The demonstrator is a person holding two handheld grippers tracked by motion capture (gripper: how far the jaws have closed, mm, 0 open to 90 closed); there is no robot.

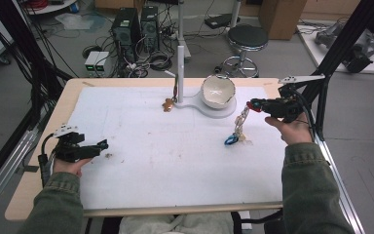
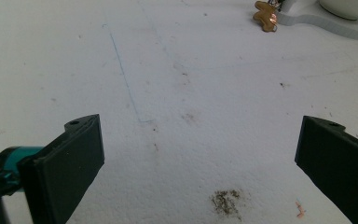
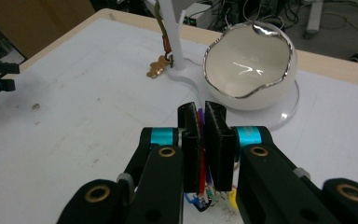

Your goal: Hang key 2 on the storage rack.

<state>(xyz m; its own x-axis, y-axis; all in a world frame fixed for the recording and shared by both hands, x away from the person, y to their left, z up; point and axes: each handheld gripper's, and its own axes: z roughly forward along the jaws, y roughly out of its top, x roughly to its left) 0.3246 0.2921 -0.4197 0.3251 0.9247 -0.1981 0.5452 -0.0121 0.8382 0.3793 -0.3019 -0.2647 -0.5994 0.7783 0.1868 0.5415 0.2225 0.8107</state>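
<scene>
At the table's right side, the right gripper [image 1: 251, 104] pinches one end of a beaded keychain [image 1: 238, 125] hanging to the mat, seemingly mid-carry toward the white stand [image 1: 180, 58] beside the bowl [image 1: 218, 91], next needing alignment with it; the left gripper [image 1: 102, 144] rests spread.

No text, label, brand, number or sign is showing legibly on anything in these views.

A glossy white bowl [image 3: 249, 65] with a silvery metallic rim sits upper right; the table [image 1: 141, 146] covering looks matt, paper-like, stained; its edge is pale wood.
</scene>
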